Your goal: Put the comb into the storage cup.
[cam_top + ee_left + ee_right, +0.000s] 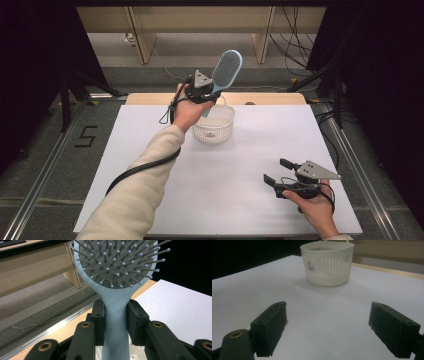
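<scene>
A light blue hairbrush (226, 71) with a grey bristle pad is held up in the air over the white slatted basket (214, 124). My left gripper (205, 92) is shut on its handle. In the left gripper view both pads press the handle of the hairbrush (116, 312) just below the head, bristles facing the camera, with my left gripper (115, 315) clamped around it. My right gripper (278, 171) rests low at the table's front right, jaws wide open and empty. In the right gripper view the basket (327, 263) stands ahead of my right gripper (328, 326).
The white table top (250, 150) has a wooden strip (270, 98) along its far edge. Beyond it are wooden furniture legs and cables on the floor. Dark curtains and stands flank both sides.
</scene>
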### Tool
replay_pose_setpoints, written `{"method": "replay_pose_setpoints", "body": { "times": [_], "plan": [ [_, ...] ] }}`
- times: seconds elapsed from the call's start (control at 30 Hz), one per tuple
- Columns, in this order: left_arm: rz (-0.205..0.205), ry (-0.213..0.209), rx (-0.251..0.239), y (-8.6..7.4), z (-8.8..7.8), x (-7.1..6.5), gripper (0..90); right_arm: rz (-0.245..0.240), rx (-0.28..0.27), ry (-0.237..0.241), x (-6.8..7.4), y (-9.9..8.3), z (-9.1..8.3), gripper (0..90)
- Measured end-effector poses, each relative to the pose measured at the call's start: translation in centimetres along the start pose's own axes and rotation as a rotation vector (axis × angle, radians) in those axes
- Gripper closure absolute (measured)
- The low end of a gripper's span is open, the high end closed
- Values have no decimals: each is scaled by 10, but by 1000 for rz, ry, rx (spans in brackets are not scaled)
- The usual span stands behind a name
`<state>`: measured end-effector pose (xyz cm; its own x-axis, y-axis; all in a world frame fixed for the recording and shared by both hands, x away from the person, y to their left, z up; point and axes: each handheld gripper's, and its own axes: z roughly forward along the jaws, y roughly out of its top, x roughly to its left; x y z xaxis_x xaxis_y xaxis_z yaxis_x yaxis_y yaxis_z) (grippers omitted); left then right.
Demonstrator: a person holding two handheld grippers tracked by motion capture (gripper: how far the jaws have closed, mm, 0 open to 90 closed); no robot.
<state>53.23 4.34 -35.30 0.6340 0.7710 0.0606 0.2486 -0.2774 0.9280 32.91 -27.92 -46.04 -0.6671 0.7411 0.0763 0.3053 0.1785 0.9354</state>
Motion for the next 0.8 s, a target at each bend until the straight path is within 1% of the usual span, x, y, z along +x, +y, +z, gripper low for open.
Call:
{"method": "replay_pose_setpoints", "body": {
  "times": [0.07, 0.37, 0.5, 0.6, 0.8],
  "plan": [
    [7, 1, 2, -1, 1, 0, 695, 1, 2, 1, 0, 0, 0, 160],
    [-4, -3, 2, -6, 6, 3, 696, 1, 2, 0, 0, 0, 0, 159],
    [0, -2, 2, -7, 7, 4, 696, 4, 0, 4, 0, 0, 0, 159],
    [-4, -8, -8, -7, 7, 4, 695, 5, 1, 5, 0, 0, 0, 158],
    [-1, -11, -7, -9, 10, 4, 696, 5, -2, 5, 0, 0, 0, 159]
  ]
}}
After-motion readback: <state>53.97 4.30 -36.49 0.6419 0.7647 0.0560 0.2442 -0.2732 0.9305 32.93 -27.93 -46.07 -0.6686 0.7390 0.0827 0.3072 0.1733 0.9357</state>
